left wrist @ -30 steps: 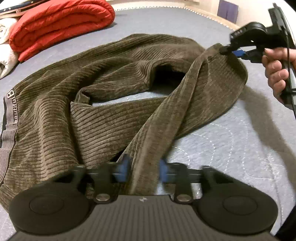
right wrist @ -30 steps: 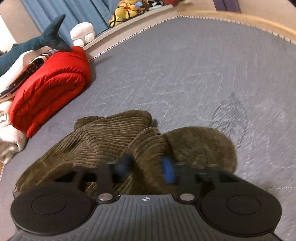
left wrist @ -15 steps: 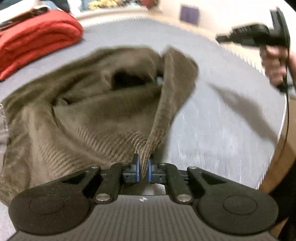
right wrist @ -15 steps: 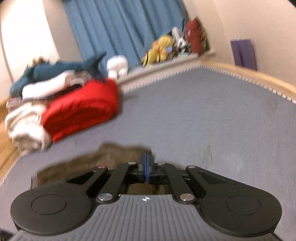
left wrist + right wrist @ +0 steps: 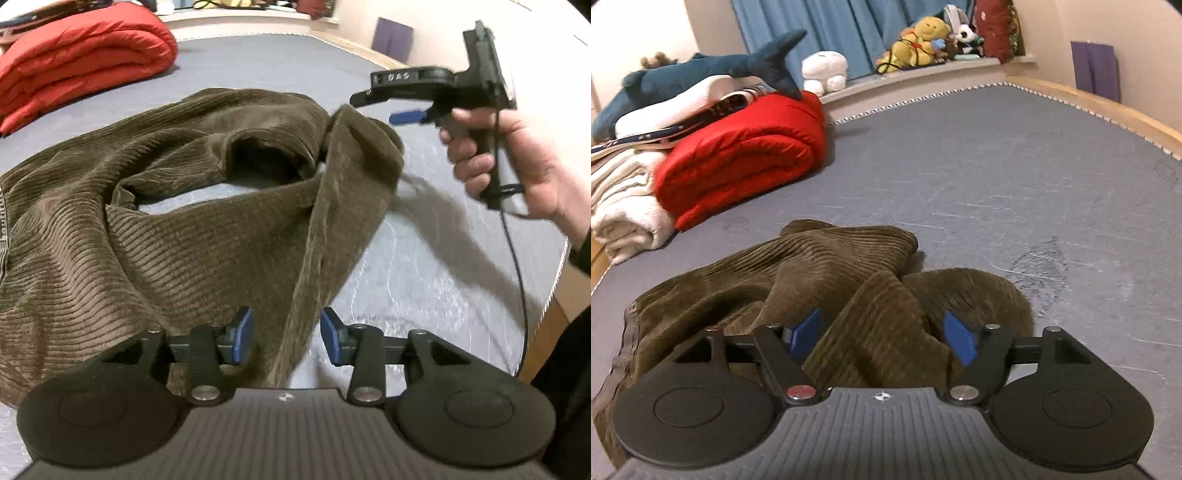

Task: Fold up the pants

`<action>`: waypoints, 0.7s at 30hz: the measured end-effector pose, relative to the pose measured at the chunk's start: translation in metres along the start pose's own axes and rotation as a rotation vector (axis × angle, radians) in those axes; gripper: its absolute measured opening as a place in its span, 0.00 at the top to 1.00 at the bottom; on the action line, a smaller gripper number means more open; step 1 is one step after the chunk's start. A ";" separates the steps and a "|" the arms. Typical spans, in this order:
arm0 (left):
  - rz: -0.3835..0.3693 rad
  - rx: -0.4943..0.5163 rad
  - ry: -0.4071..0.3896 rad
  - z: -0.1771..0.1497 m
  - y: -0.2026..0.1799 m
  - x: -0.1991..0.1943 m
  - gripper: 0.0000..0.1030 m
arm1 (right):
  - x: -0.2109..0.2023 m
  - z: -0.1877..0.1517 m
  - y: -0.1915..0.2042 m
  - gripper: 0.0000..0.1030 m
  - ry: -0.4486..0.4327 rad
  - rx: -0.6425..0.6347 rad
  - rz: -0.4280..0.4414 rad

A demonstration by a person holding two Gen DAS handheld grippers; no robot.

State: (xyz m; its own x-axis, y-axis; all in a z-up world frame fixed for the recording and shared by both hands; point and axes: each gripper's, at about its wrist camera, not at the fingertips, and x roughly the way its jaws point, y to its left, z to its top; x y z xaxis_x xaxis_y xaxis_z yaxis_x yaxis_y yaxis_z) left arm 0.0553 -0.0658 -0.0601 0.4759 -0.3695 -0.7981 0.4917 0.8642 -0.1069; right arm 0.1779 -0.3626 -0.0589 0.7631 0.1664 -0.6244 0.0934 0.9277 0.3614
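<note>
Corduroy, olive-brown and ribbed, makes up the pants [image 5: 155, 236], which lie rumpled on a grey quilted mattress [image 5: 424, 280], filling the left and middle of the left wrist view with the legs looped around a bare patch of mattress. Only this view shows the grey printed waistband [image 5: 3, 236] at the far left edge, and the person's hand [image 5: 517, 162] at upper right gripping the handle of the right gripper [image 5: 384, 109], which hovers just above the raised fold at the far end of the pants. The right wrist view shows what the other does not: the pants bunched in the lower middle of the frame, a blue curtain [image 5: 812, 26] at the top, a plush shark [image 5: 701, 70] lying on a pile of bedding at upper left, and stuffed toys [image 5: 923, 40] on a ledge. A folded red quilt [image 5: 746, 147] appears in both views, well apart from the pants. The left gripper [image 5: 287, 338] has its jaws opening, about half apart; a strip of corduroy runs up between the blue pads [image 5: 242, 334], and neither pad presses it. The right gripper's jaws are opening wide; a ridge of fabric rises between its pads [image 5: 807, 328], ungripped.
</note>
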 end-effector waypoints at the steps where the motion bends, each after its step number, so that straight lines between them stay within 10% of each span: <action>1: 0.001 -0.010 0.006 0.003 -0.001 0.003 0.50 | 0.009 0.001 0.001 0.23 0.010 0.013 -0.004; 11: -0.007 0.010 0.058 0.013 -0.015 0.042 0.38 | 0.063 0.001 0.003 0.36 0.127 0.076 -0.155; 17: -0.004 0.035 0.067 0.016 -0.021 0.053 0.75 | 0.056 0.001 0.010 0.85 0.130 0.035 -0.157; 21: 0.008 0.035 0.038 0.017 -0.019 0.049 0.93 | 0.021 0.013 0.001 0.88 0.062 0.093 -0.082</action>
State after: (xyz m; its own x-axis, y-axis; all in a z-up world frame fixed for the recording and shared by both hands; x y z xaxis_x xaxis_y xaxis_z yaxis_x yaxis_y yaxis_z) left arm 0.0819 -0.1061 -0.0875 0.4525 -0.3485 -0.8209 0.5130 0.8546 -0.0800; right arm 0.2021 -0.3627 -0.0626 0.7098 0.1147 -0.6949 0.2147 0.9045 0.3686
